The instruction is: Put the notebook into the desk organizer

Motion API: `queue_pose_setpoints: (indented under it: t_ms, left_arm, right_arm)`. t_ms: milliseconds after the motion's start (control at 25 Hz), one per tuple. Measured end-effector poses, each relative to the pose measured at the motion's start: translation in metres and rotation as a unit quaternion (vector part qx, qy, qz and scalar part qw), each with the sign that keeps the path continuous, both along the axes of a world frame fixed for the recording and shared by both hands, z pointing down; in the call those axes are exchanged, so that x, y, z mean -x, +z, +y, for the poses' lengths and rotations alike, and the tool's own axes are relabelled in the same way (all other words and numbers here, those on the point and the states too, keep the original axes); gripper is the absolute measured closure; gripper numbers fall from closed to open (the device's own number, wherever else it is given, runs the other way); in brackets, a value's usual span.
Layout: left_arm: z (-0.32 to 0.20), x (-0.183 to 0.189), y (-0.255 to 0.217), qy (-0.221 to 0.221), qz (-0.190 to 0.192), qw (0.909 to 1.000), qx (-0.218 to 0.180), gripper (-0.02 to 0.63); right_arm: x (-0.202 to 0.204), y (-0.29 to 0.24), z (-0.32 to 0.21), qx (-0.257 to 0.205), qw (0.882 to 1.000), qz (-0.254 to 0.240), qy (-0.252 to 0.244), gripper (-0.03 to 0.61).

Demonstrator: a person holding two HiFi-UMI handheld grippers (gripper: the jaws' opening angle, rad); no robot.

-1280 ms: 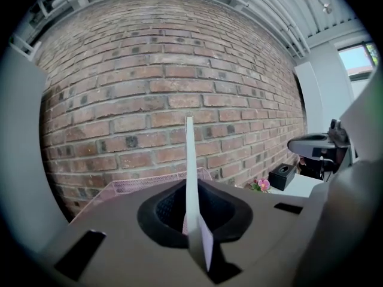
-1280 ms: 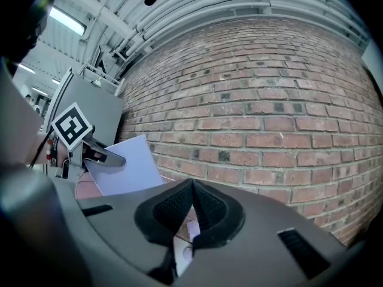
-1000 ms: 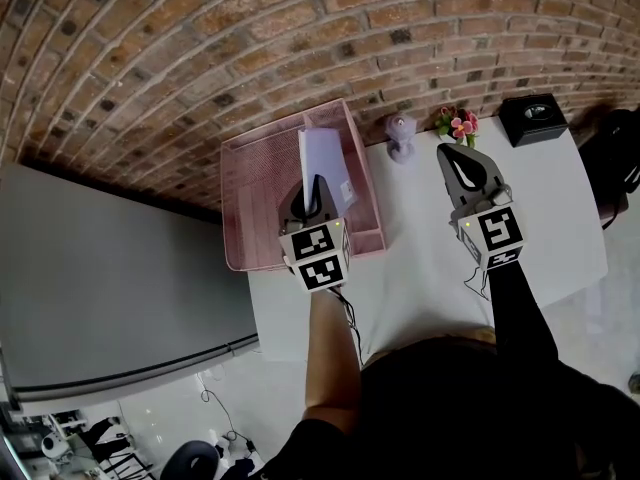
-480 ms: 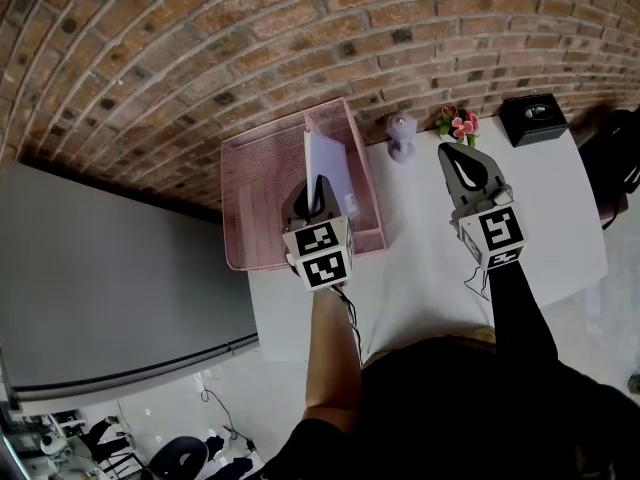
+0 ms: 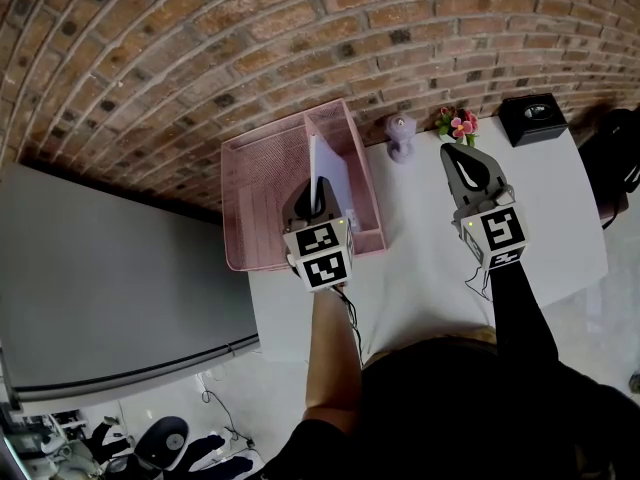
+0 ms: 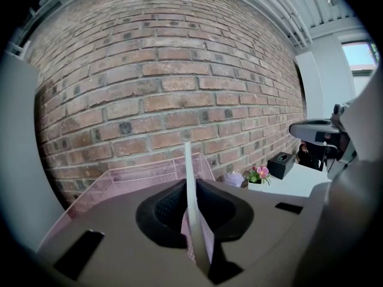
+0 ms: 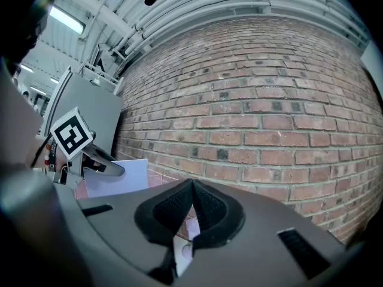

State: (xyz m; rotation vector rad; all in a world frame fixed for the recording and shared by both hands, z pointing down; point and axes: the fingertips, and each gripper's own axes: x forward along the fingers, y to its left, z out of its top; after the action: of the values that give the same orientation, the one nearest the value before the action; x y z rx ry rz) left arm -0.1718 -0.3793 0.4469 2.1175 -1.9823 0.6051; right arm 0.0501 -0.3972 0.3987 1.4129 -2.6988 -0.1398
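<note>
My left gripper (image 5: 318,192) pinches the white notebook (image 5: 330,166), which stands upright on edge in the pink mesh desk organizer (image 5: 258,186), toward its right side. My right gripper (image 5: 463,164) hovers above the tabletop (image 5: 425,263), jaws pressed together, empty.

notebook (image 5: 330,173) upright in desk organizer (image 5: 258,190), flowers (image 5: 459,124) to its right

A red-brown brick wall (image 5: 300,38) runs behind the white table (image 5: 430,268). Along the table's back edge, close to the wall, stand a small pale-lilac object (image 5: 401,134) (too small to identify) and a little pot of pink flowers (image 5: 458,124) just beside it. Farther right is a black box (image 5: 533,118) with an opening in its top. A flat grey surface (image 5: 110,278) fills the area left of the table.
</note>
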Motion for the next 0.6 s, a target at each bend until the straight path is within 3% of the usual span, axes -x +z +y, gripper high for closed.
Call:
queue_pose_setpoints:
  t_ms: [600]
  left_arm:
    - [0.0007,-0.0003,-0.0016,-0.002,-0.01,0.9999,-0.008,0.555]
  right_arm:
    - [-0.0021,-0.0003,0.0005,-0.003,1.0,-0.001,-0.001,0.557]
